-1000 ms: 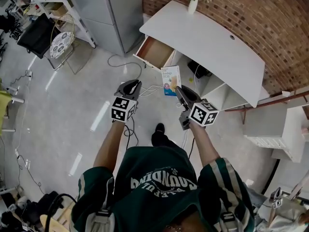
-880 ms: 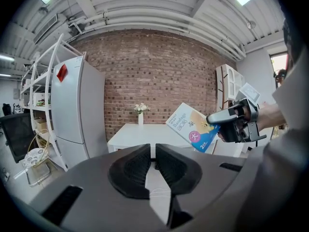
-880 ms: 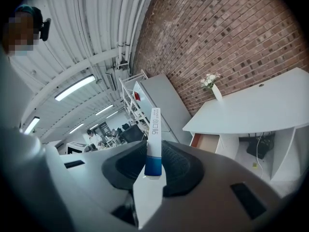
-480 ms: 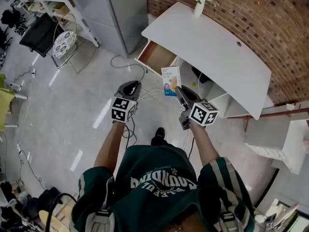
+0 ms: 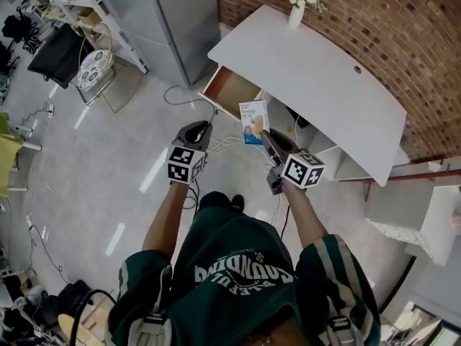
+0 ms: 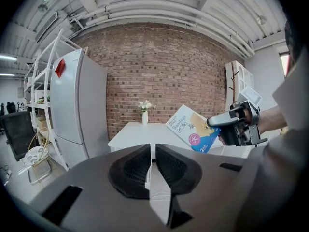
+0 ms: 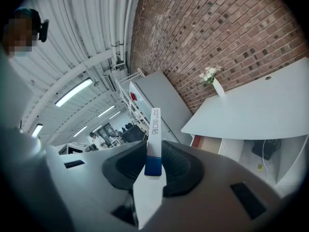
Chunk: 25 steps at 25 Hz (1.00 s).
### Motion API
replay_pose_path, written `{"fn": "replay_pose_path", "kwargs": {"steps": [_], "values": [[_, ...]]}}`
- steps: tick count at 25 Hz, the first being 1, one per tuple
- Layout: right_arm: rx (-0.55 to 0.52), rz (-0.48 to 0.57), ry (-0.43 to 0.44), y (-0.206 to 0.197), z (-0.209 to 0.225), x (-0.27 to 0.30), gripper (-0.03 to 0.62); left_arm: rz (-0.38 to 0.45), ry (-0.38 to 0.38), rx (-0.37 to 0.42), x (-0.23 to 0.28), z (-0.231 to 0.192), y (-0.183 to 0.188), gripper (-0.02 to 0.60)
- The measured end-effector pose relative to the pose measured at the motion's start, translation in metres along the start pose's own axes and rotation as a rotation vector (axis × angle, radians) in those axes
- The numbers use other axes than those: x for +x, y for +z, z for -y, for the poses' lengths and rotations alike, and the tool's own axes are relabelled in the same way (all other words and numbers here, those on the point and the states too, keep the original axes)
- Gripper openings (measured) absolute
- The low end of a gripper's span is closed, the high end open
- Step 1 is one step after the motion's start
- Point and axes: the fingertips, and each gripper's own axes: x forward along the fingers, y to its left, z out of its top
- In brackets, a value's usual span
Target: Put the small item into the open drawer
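Note:
My right gripper [image 5: 265, 137] is shut on a flat white and blue bandage box [image 5: 254, 121], held upright in the air above the floor. In the right gripper view the box [image 7: 153, 141] shows edge-on between the pads. The left gripper view catches the same box [image 6: 193, 128] at its right. My left gripper [image 5: 196, 130] hangs beside it with nothing in it, its jaws together [image 6: 151, 170]. The open wooden drawer [image 5: 229, 91] sticks out from the left end of the white desk [image 5: 310, 71], just beyond the box.
A white vase of flowers [image 5: 297, 11] stands at the desk's far edge by the brick wall. A grey fridge [image 5: 166, 20] stands left of the drawer. Cables [image 5: 189, 99] trail on the floor. A shelf rack [image 5: 68, 6] and chair are far left.
The view has shifted slightly as the person steps; the desk and drawer sit a little nearer. Both grippers keep their pose, and the box stays gripped.

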Motion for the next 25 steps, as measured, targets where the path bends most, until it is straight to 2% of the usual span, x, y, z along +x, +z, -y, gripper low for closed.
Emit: {"fn": "replay_pose_path", "kwargs": {"steps": [14, 25], "values": [[0.014, -0.028, -0.020, 0.005, 0.014, 0.045, 0.110, 0.014, -0.001, -0.034, 0.031, -0.034, 0.007, 0.044], [0.041, -0.073, -0.069, 0.009, 0.023, 0.138, 0.110, -0.022, -0.033, -0.071, 0.073, -0.119, -0.002, 0.044]]}}
